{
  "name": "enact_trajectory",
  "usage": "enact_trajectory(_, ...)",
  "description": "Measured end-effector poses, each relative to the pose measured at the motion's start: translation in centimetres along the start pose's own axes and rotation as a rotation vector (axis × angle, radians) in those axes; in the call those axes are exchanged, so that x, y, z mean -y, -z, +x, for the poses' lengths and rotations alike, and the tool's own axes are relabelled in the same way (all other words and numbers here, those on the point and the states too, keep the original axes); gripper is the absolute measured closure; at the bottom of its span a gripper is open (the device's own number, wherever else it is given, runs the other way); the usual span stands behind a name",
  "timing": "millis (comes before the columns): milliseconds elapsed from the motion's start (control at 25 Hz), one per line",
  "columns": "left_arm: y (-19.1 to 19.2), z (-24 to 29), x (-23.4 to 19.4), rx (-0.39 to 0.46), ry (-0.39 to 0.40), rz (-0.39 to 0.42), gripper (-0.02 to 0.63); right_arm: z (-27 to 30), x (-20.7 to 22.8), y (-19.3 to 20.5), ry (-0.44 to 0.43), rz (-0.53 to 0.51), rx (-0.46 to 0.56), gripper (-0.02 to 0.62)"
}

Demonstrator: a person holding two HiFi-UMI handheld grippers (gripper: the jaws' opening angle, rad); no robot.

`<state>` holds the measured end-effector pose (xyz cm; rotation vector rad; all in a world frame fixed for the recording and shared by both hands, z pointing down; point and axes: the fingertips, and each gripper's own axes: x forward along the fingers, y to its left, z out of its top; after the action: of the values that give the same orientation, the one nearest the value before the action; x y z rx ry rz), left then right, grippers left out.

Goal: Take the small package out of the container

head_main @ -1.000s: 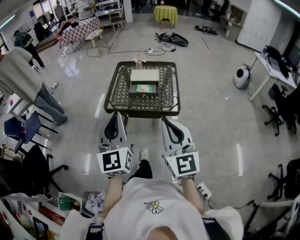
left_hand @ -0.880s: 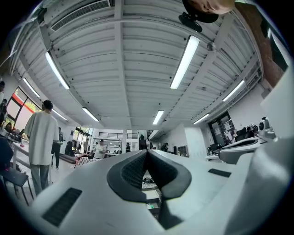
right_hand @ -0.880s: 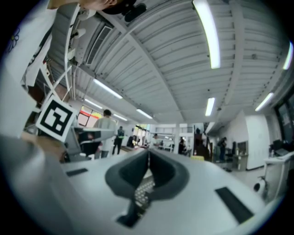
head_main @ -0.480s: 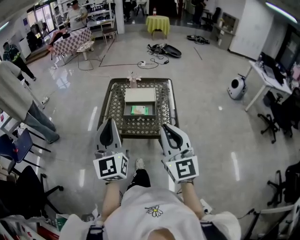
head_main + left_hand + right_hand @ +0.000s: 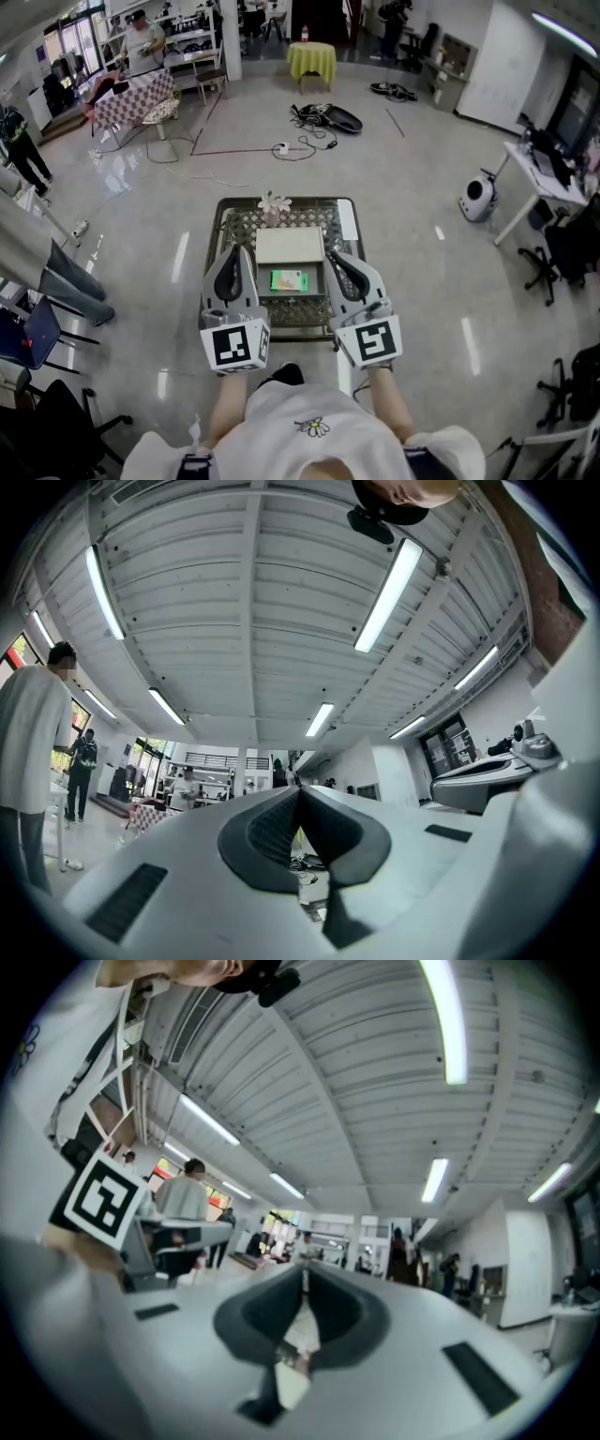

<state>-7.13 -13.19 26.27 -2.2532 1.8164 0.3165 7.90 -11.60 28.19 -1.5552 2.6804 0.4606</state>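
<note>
A small green package [image 5: 288, 280] lies inside an open box-like container [image 5: 292, 294] whose cream lid [image 5: 290, 246] is folded back. The container stands on a low dark wicker table [image 5: 217, 246]. My left gripper [image 5: 234, 251] is over the table's near left part, just left of the container, shut and holding nothing. My right gripper [image 5: 336, 257] is just right of the container, also shut and holding nothing. In the left gripper view the left gripper [image 5: 300, 789] points out over the room with its jaws pressed together. In the right gripper view the right gripper [image 5: 305, 1269] looks the same.
A small vase of flowers [image 5: 273, 204] stands at the table's far edge. Cables [image 5: 323, 117] lie on the glossy floor beyond it, with a yellow-covered table [image 5: 311, 58] farther back. A white round device [image 5: 478, 197] and a desk [image 5: 548, 173] are at right. A person [image 5: 28, 253] stands at left.
I have walked up to the table: it has come from well ahead of the grippers to right under them. Both grippers now flank the container and stay shut.
</note>
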Motion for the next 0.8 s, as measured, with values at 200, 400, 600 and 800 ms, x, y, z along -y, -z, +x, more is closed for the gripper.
enact_trajectory(200, 1.1, 7.2, -3.1, -0.004, 0.016, 0.008, 0.584, 7.9, 1.9, 1.7, -0.007, 0.025, -0.034, 0.563)
enact_trajectory(400, 3.4, 11.5, -4.8, -0.047, 0.020, -0.015, 0.584, 12.3, 2.7, 4.6, -0.023, 0.053, -0.097, 0.563)
enact_trajectory(600, 6.0, 13.3, -5.0, -0.103, -0.007, -0.021, 0.584, 14.2, 3.9, 6.7, -0.037, 0.073, -0.132, 0.563)
enact_trajectory(800, 7.0, 14.4, -5.9, -0.111, -0.045, 0.005, 0.584, 16.0, 4.9, 7.9, -0.071, 0.112, -0.123, 0.563)
